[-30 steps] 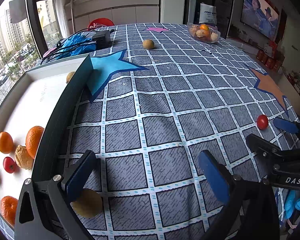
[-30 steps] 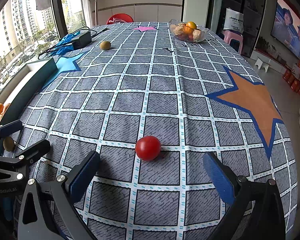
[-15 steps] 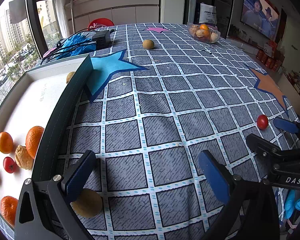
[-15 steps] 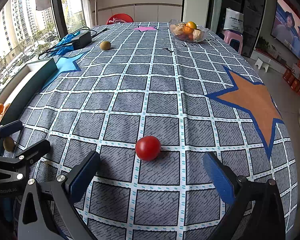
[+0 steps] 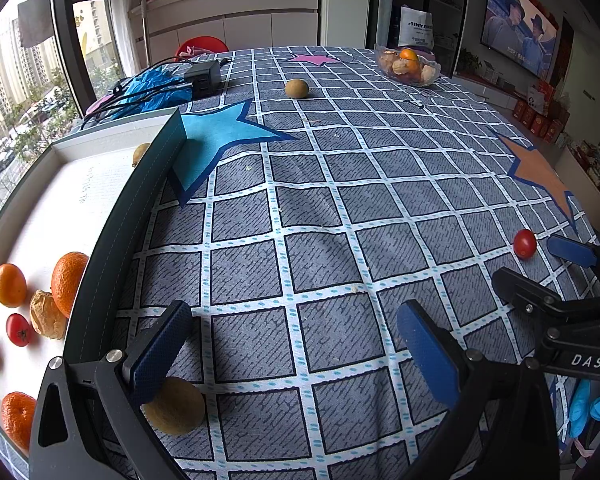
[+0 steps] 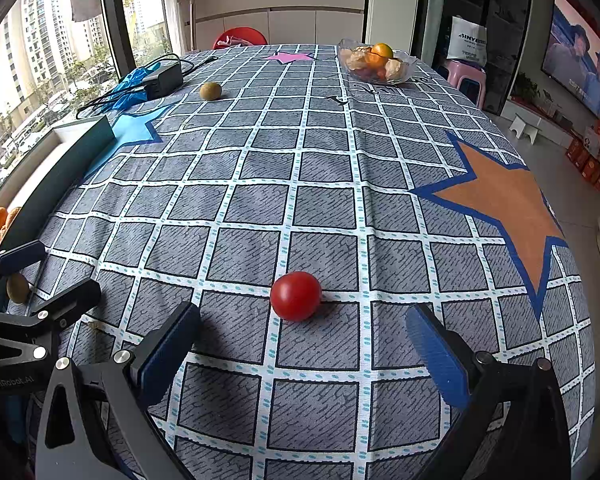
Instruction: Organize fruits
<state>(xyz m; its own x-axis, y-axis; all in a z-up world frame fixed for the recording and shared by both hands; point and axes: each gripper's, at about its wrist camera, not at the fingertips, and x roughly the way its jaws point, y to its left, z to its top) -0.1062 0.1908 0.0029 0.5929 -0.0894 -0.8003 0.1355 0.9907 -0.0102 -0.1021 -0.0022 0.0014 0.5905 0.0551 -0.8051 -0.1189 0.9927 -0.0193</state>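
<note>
A white tray (image 5: 100,216) at far left holds oranges and walnuts. Beside it, the left gripper (image 5: 296,344) hovers spread wide, a brown fruit (image 5: 176,405) under its left finger. Farther right, a red tomato (image 6: 296,296) sits on the checked tablecloth (image 6: 320,184) just ahead of the right gripper (image 6: 304,348), also spread and empty.

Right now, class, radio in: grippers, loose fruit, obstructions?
Left gripper open, brown fruit beside its left finger. Right gripper open, tomato just ahead, untouched. Nothing in between.
</note>
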